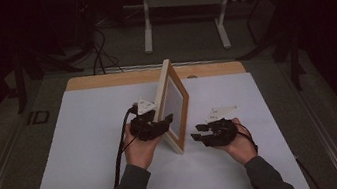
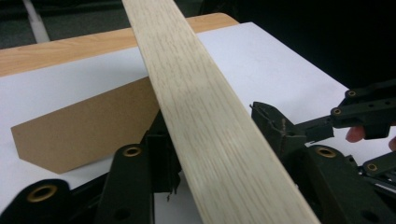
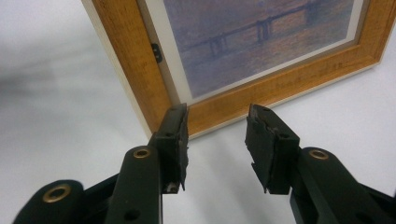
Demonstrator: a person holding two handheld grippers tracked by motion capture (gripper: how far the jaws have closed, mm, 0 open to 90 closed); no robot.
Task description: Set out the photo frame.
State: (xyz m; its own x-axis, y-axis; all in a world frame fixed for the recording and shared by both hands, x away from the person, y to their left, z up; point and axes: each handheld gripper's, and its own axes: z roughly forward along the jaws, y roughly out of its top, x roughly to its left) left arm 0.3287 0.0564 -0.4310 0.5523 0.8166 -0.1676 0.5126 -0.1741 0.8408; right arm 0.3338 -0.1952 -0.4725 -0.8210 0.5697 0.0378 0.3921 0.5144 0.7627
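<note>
Gripping the upright picture frame (image 1: 174, 104) mid-picture, left tongs (image 1: 165, 121) clamp its edge; right tongs (image 1: 197, 136) gape empty; placing remains.

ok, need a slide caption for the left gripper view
Left tongs straddle the pale wooden edge of the picture frame, its brown cardboard stand on the white table behind.

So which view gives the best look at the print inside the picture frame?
The right gripper view: the print faces that camera, showing a hazy bridge in purple tones inside the picture frame. The high view shows it as a pale, steeply angled panel with no detail. The left gripper view shows the frame's light wooden edge and brown backing.
</note>
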